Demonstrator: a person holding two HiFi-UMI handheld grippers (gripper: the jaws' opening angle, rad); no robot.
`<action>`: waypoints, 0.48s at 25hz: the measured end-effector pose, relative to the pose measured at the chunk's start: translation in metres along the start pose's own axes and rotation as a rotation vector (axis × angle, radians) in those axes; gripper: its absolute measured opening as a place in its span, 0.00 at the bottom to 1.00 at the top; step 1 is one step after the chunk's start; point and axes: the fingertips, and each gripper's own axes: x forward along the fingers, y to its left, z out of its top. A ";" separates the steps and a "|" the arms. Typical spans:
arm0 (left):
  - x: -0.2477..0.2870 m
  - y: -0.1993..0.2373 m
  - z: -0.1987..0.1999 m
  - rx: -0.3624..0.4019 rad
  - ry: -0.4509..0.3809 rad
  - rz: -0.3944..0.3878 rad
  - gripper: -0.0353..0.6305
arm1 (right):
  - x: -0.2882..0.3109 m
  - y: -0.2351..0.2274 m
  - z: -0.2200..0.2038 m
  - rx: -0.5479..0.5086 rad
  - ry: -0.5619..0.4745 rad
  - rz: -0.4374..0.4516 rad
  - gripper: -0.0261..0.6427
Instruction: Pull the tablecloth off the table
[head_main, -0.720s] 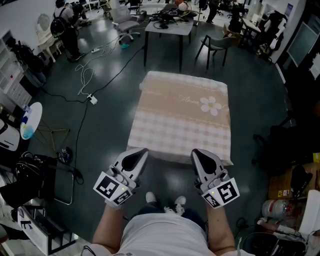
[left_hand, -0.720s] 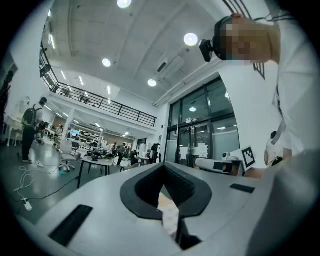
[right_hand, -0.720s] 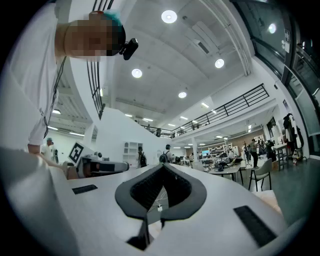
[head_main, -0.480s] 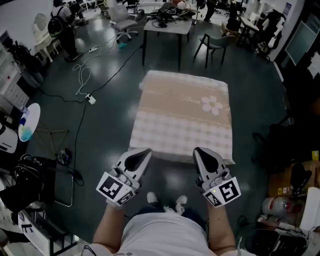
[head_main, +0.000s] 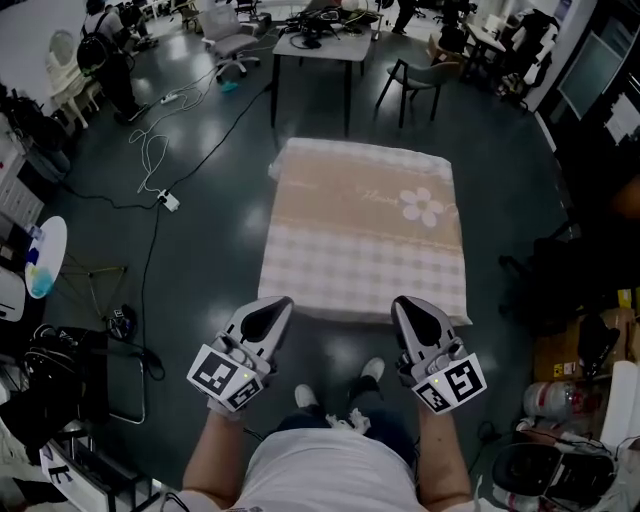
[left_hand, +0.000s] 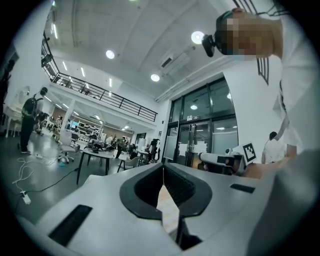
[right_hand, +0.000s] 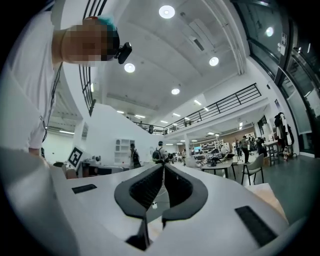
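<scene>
The head view is dim and low in contrast, darkening toward its corners. The glossy dark floor (head_main: 210, 270) carries pale streaks of reflected light, and the tablecloth (head_main: 365, 240) is the brightest patch, evenly lit with no hard shadow across it. Both gripper views are far brighter: round fisheye pictures ringed in black, straight lines bowing near the rim. Ceiling lamps (left_hand: 110, 54) burn out to white discs in the left gripper view, and more (right_hand: 166, 11) glare in the right. The near white shells of the left tool (left_hand: 163, 170) and right tool (right_hand: 164, 170) look soft, out of focus
</scene>
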 end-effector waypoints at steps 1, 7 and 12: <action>0.003 0.003 -0.003 -0.001 0.007 0.006 0.07 | 0.000 -0.009 -0.001 0.011 -0.004 -0.009 0.08; 0.035 0.022 -0.011 0.003 0.049 0.052 0.07 | 0.017 -0.057 -0.004 0.048 -0.028 -0.006 0.08; 0.077 0.036 -0.009 0.028 0.073 0.111 0.08 | 0.042 -0.103 -0.008 0.069 -0.025 0.048 0.08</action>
